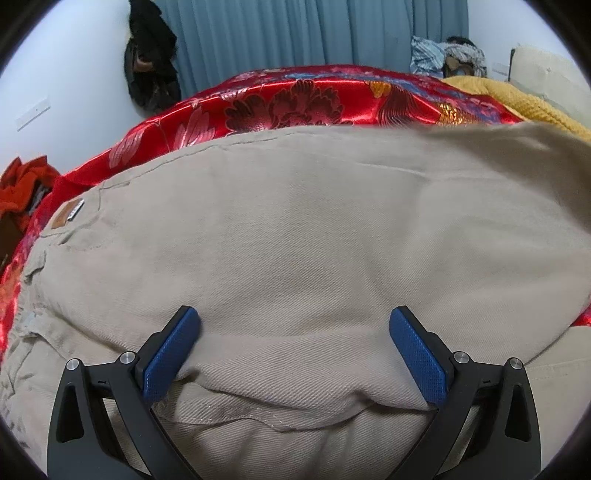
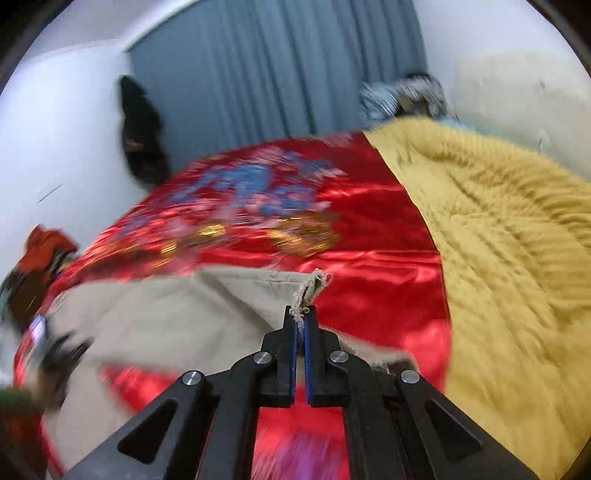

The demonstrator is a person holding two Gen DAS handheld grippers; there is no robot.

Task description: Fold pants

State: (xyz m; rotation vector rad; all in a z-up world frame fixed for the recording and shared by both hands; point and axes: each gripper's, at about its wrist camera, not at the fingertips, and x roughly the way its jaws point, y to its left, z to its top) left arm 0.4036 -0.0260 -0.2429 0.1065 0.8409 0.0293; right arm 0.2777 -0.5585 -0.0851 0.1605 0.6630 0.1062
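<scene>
Beige pants (image 1: 295, 229) lie on a red floral satin bedcover (image 1: 295, 99) and fill the left wrist view, with a brown waist label (image 1: 66, 214) at the left. My left gripper (image 1: 293, 321) is open, its blue pads (image 1: 170, 354) resting on the fabric either side of a raised fold. In the right wrist view my right gripper (image 2: 301, 314) is shut on the frayed hem (image 2: 314, 286) of a pant leg (image 2: 177, 314), held above the bedcover (image 2: 369, 258). That view is motion-blurred.
A yellow knitted blanket (image 2: 498, 258) covers the right side of the bed. Blue curtains (image 1: 314, 33) hang behind. Dark clothing (image 1: 151, 62) hangs on the white wall. Orange clothes (image 1: 22, 188) lie at the left. A patterned heap (image 1: 447, 55) sits at the far right.
</scene>
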